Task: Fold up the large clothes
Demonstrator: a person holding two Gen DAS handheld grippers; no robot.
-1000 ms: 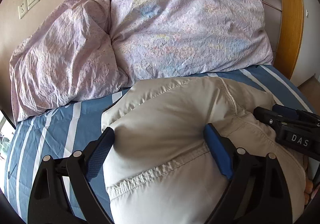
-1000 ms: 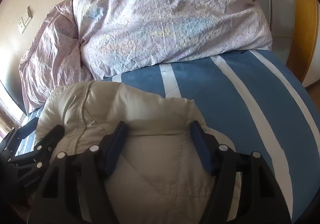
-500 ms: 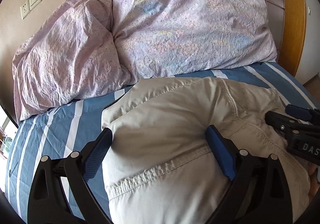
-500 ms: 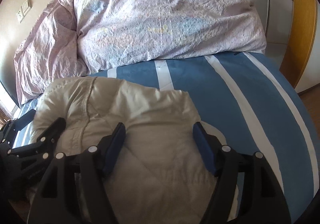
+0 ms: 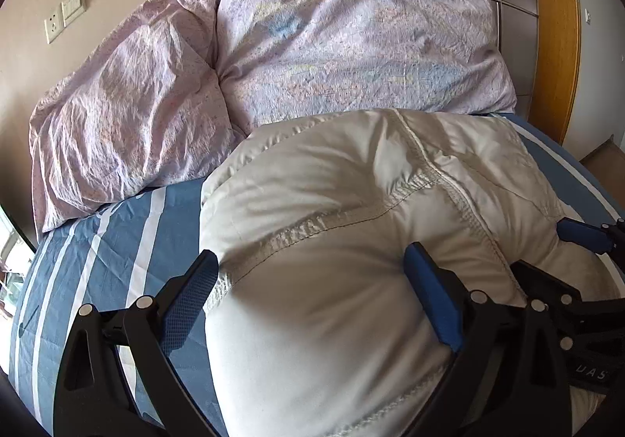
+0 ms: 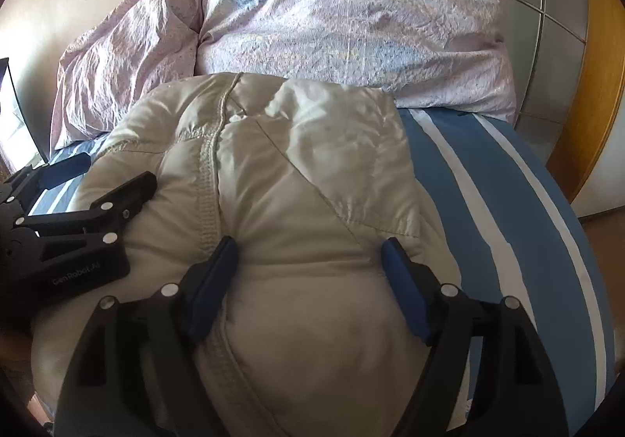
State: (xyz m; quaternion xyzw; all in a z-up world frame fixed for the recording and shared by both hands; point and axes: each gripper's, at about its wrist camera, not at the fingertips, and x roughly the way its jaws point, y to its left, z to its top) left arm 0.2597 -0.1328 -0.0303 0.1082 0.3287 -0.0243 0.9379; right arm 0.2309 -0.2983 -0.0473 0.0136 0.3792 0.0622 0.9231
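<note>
A cream padded jacket [image 5: 351, 202] lies bunched on the blue striped bed sheet [image 5: 117, 241], its far edge up against the pillows. My left gripper [image 5: 310, 257] stands wide over the jacket's left part, and the padding bulges up between its blue pads [image 5: 433, 300] and brushes them. My right gripper [image 6: 308, 261] straddles the jacket's right part [image 6: 312, 183]; its jaws are opening, with puffy fabric between them. Each gripper shows in the other's view: the right gripper [image 5: 558, 257] at the right edge, the left gripper [image 6: 109, 173] at the left edge.
Two lilac patterned pillows [image 5: 332, 46] [image 6: 129, 54] are piled at the head of the bed against a beige wall with sockets [image 5: 64, 17]. A wooden-framed wardrobe [image 5: 554, 27] stands to the right. Bare striped sheet [image 6: 508, 202] lies right of the jacket.
Both grippers have moved forward toward the pillows with the jacket, whose far edge now reaches them. The right jaws have spread wider. The two grippers sit closer together.
</note>
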